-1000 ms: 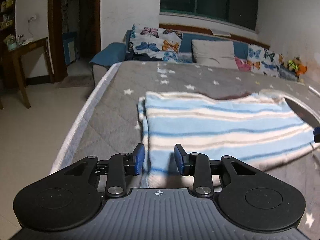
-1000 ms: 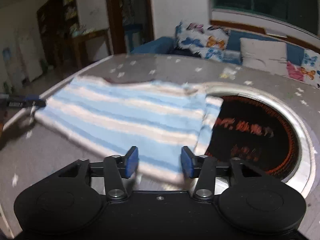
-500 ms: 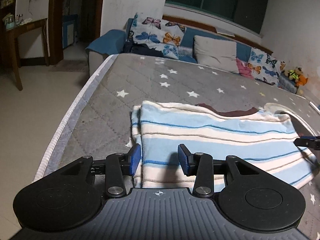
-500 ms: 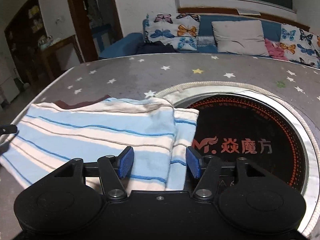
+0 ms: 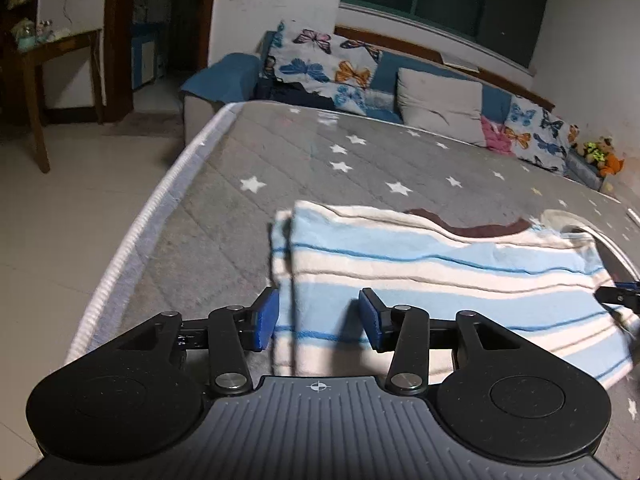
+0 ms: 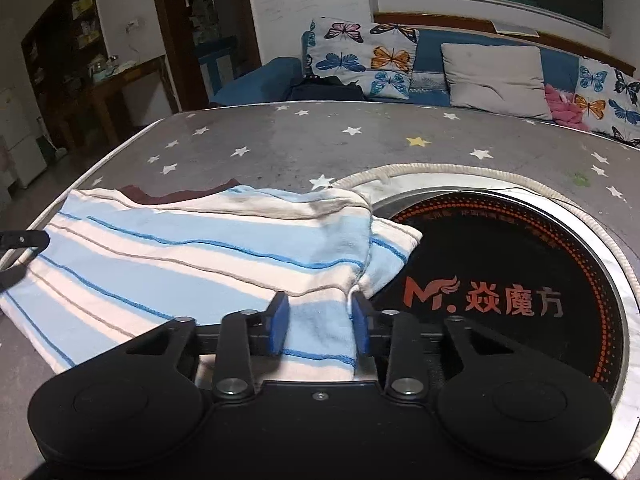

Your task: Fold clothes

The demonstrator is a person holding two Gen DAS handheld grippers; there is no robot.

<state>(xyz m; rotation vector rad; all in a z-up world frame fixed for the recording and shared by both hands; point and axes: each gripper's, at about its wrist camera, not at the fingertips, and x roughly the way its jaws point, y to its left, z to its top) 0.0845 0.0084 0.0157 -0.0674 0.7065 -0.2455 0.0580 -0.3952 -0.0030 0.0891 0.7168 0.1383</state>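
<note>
A blue-and-white striped garment (image 5: pixel 440 276) lies folded on the grey star-patterned table cover (image 5: pixel 224 216); a dark red collar edge shows at its far side. My left gripper (image 5: pixel 316 320) is open, its blue pads straddling the garment's near left corner. In the right wrist view the same garment (image 6: pixel 192 256) spreads to the left. My right gripper (image 6: pixel 318 326) has its pads narrowed around the garment's near right corner, cloth bunched between them. Each gripper's tip shows at the edge of the other's view.
A round black induction hob (image 6: pixel 512 288) with a metal rim is set into the table, partly under the garment's right end. A sofa with butterfly cushions (image 5: pixel 332 64) stands behind the table. A wooden side table (image 5: pixel 44 64) and tiled floor lie to the left.
Both grippers have moved in and down onto the garment's near corners. The right gripper's jaws have narrowed on the cloth; the left's stay wide.
</note>
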